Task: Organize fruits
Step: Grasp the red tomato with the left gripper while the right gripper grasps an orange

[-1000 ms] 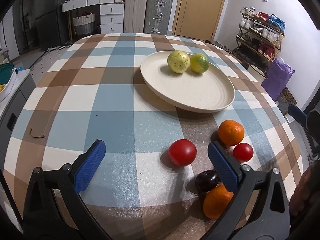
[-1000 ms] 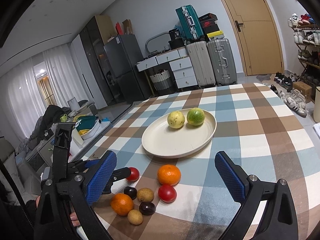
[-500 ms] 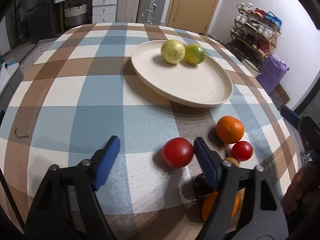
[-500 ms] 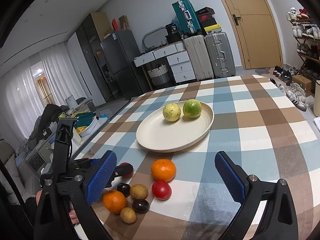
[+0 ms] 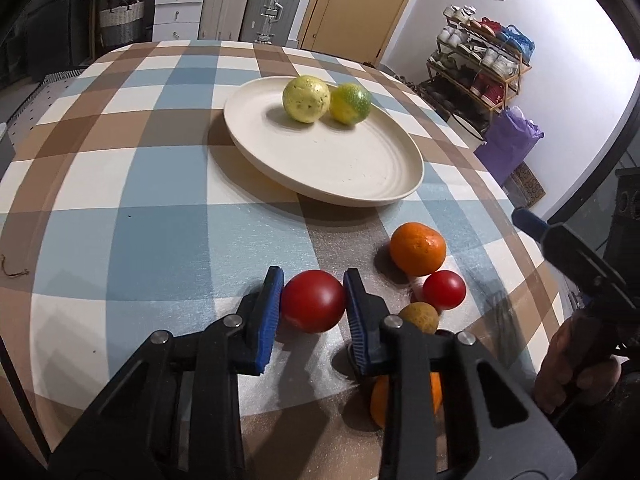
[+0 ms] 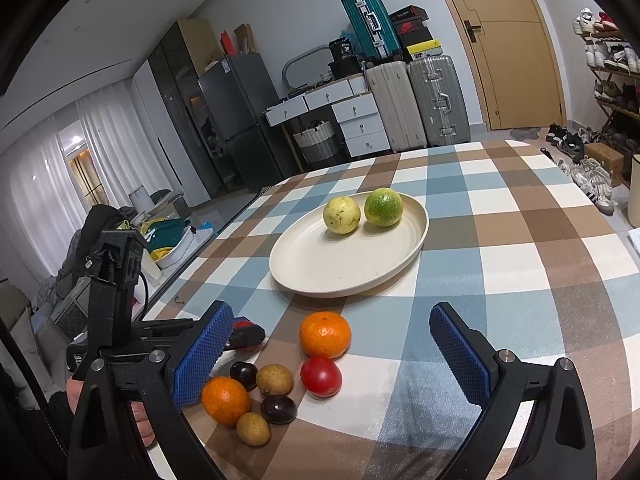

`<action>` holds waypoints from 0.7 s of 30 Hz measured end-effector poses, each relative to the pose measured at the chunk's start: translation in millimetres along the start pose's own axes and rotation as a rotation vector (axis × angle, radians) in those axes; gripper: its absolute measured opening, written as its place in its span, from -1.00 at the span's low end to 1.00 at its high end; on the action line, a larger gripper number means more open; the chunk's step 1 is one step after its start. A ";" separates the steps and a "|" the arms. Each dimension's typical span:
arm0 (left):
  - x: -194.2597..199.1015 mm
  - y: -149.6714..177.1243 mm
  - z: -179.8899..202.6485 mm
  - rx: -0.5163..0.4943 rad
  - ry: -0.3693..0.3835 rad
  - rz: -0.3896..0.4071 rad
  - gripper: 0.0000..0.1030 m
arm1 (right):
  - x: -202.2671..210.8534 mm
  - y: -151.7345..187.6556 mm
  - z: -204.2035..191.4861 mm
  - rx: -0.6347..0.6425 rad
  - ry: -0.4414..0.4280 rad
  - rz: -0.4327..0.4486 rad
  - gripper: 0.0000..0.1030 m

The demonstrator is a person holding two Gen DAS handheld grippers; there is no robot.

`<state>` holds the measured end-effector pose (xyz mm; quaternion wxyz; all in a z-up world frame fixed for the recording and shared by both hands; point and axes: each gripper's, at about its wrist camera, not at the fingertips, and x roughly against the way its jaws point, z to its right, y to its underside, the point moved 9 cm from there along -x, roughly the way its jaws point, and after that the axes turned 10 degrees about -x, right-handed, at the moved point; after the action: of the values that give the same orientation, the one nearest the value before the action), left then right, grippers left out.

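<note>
Tomato point(image 5: 313, 301) pinched between left gripper point(image 5: 310, 312) pads. Right gripper point(image 6: 328, 354) spread wide, holding nothing. Bare plate point(image 5: 352, 176) floor near 2 fruits.

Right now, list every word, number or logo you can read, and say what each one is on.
"30" (small, roughly read): black tub on the white drawer desk.
Swoosh logo, no letters legible: black shoebox stacked above the suitcases.
Fridge sticker: too small to read.
</note>
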<state>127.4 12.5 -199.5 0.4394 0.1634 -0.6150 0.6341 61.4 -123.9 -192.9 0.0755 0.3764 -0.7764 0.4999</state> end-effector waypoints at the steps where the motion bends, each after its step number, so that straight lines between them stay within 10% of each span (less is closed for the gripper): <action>1: 2.2 -0.4 -0.9 0.002 -0.002 0.004 -0.46 | -1.2 0.3 0.4 -0.002 0.002 -0.005 0.95; 21: 37.0 -1.7 -14.5 0.031 -0.023 0.040 -0.46 | -44.2 14.6 2.2 0.010 0.053 -0.140 0.95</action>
<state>112.8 38.8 -173.6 0.4167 0.1650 -0.6135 0.6502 83.5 -100.1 -226.2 0.1288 0.4166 -0.7435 0.5070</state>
